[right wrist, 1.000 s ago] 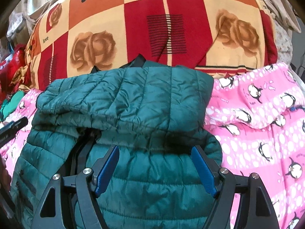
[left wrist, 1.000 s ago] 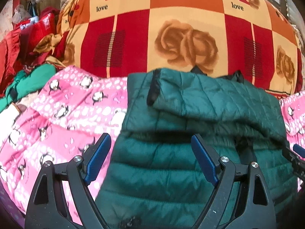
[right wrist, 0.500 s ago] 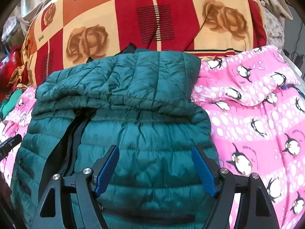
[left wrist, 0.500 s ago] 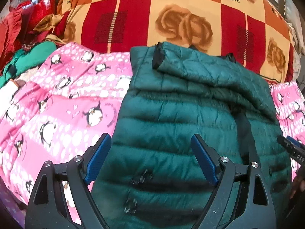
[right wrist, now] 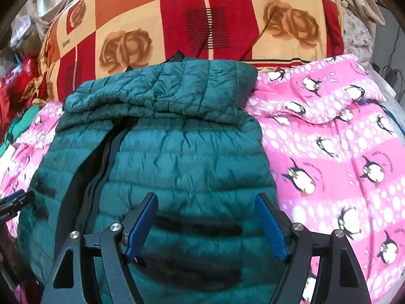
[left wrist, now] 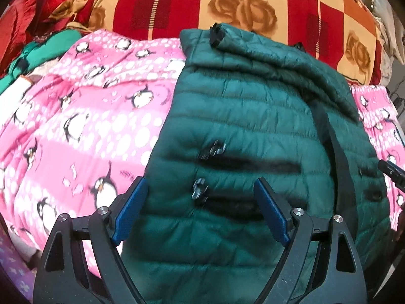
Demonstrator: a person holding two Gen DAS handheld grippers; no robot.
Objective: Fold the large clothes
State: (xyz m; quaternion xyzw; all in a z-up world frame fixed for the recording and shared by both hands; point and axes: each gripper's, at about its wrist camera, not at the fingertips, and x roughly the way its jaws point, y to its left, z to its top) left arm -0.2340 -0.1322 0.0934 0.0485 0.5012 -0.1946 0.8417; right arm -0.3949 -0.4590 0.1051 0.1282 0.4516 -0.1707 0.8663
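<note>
A dark green quilted puffer jacket (left wrist: 253,126) lies front up on a pink penguin blanket (left wrist: 83,116). Its sleeves are folded across the chest near the collar, and a dark zipper strip runs down the middle. My left gripper (left wrist: 200,210) hovers open over the jacket's lower left part, near two zipper pulls (left wrist: 200,190). In the right wrist view the same jacket (right wrist: 177,152) fills the centre. My right gripper (right wrist: 206,224) stands open above its lower right part. Nothing is between either pair of blue pads. Each gripper's tip shows at the edge of the other view.
A big red, orange and cream rose-patterned quilt (right wrist: 202,25) is piled behind the jacket. Red and green clothes (left wrist: 38,38) are heaped at the far left. The pink blanket (right wrist: 341,164) spreads out right of the jacket.
Both grippers have drawn back toward the jacket's hem, so more of its lower part and pocket zippers shows now. Both pairs of jaws stayed open and empty.
</note>
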